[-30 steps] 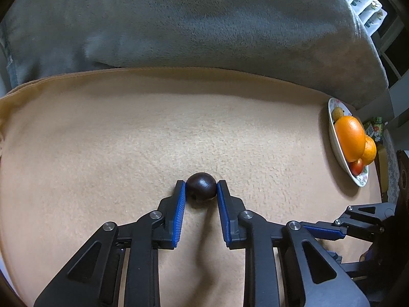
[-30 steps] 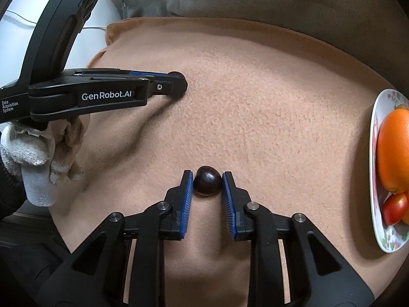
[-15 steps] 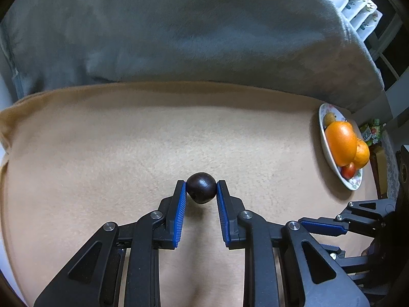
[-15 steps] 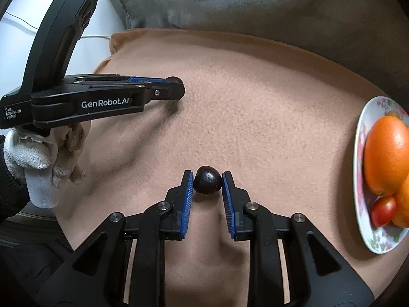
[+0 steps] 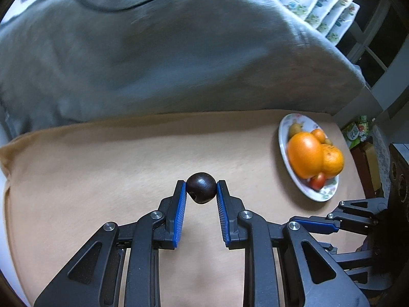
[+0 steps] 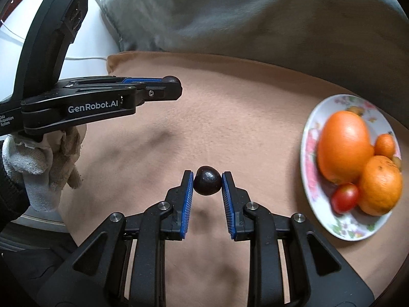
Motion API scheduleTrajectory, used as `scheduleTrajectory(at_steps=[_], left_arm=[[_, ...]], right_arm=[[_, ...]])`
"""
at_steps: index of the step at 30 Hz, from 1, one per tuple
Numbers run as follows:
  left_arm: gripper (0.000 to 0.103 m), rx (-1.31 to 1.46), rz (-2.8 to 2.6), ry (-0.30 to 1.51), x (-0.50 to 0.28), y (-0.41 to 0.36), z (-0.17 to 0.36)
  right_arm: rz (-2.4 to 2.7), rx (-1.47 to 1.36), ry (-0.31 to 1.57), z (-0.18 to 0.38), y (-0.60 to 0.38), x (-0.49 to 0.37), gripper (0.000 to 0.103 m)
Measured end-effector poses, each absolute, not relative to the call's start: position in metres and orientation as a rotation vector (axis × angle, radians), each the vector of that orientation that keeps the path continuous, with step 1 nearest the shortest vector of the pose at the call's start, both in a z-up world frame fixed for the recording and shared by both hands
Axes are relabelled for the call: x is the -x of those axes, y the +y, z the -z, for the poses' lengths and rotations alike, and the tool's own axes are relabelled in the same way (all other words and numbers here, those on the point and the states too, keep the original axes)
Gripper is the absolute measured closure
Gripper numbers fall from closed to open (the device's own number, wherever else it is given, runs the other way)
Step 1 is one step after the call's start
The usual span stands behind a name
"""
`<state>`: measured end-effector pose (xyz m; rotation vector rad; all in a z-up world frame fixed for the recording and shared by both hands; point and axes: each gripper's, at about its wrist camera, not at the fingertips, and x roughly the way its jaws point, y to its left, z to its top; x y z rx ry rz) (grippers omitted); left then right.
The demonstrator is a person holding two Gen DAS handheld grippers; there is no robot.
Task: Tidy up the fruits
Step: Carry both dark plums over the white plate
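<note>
Each gripper holds a small dark round fruit above the tan blanket. My left gripper (image 5: 201, 188) is shut on one dark fruit (image 5: 201, 188), pinched at the tips of its blue pads. My right gripper (image 6: 207, 183) is shut on another dark fruit (image 6: 207, 183). In the right wrist view the left gripper (image 6: 171, 87) shows from the side at the left, its fruit (image 6: 170, 79) at the tip. A floral plate (image 6: 313, 138) at the right carries a large orange (image 6: 343, 145), smaller oranges (image 6: 379, 184) and a red tomato (image 6: 345, 197). The same plate (image 5: 283, 138) sits right of the left gripper.
The tan blanket (image 5: 102, 174) covers the surface, with a grey blanket (image 5: 153, 51) heaped behind it. A gloved hand (image 6: 46, 158) holds the left gripper. Stacked packets (image 5: 319, 5) and dark shelving stand at the far right. The right gripper's body (image 5: 358, 220) shows low right.
Both grippers have risen off the blanket with their dark fruits. The plate has come fuller into both views, nearer the middle.
</note>
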<state>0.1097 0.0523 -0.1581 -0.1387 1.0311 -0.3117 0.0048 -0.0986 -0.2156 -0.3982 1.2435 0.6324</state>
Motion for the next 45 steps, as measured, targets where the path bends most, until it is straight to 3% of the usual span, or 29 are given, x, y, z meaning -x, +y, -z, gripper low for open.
scheduleTrajectory(at_steps=[19, 45], left_arm=[[0.081, 0.091, 0.413, 0.977, -0.126, -0.037, 0.125], [0.081, 0.023, 0.516, 0.995, -0.152, -0.117, 0.124]], right_arm=[[-0.551, 0.343, 1.182, 0.166, -0.18, -0.023, 0.079], [-0.478, 0.29, 1.165, 0.156, -0.23, -0.037, 0.079]])
